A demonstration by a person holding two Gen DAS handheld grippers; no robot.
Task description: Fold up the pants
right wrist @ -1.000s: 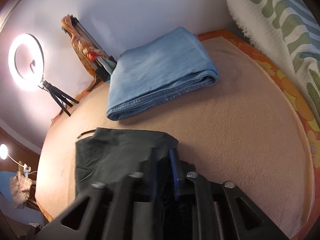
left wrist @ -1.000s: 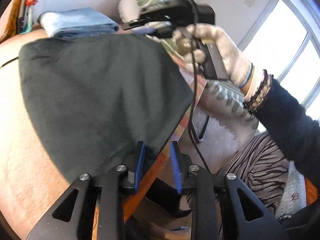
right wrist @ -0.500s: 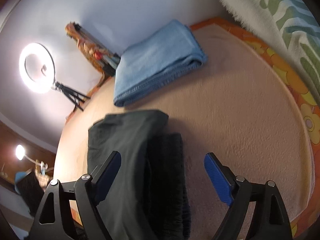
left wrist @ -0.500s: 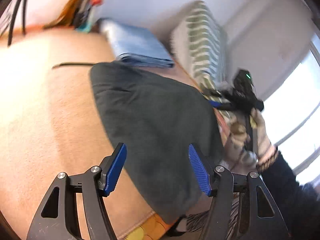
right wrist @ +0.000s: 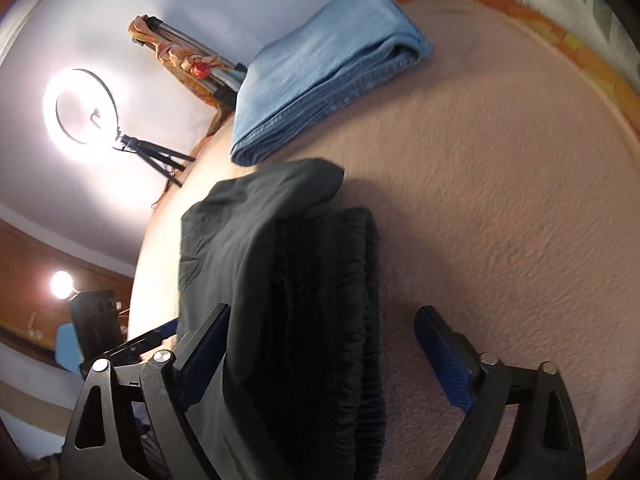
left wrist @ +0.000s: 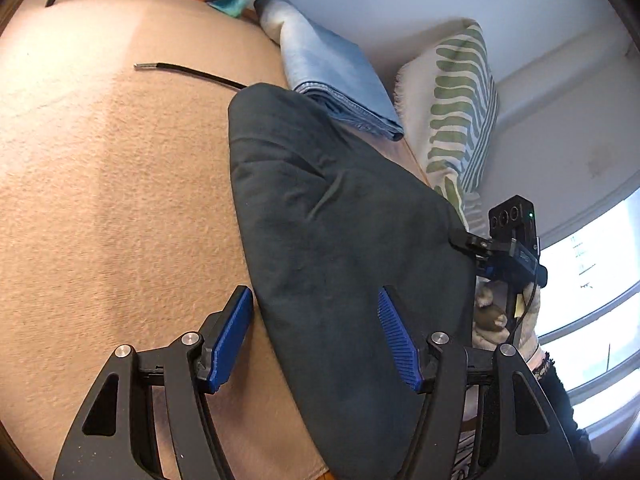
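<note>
Both tongs – left tongs (left wrist: 316,338), right tongs (right wrist: 322,354) – have just been opening and hold nothing; the dark pants (left wrist: 340,240) lie folded, next needs a fresh grip.

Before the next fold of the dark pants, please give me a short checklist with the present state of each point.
1. Left hand-held gripper open: ok; jaws just opened, pads not pressing cloth.
2. Right hand-held gripper open: ok; jaws just widened.
3. Dark pants lie on the blanket: ok.
4. Pants flat: not ok, a crease shows, and the waistband sticks out from under the top layer.
5. Pants apart from the folded jeans: cannot tell.
6. Black cord free of the pants: not ok, it runs under them.
</note>
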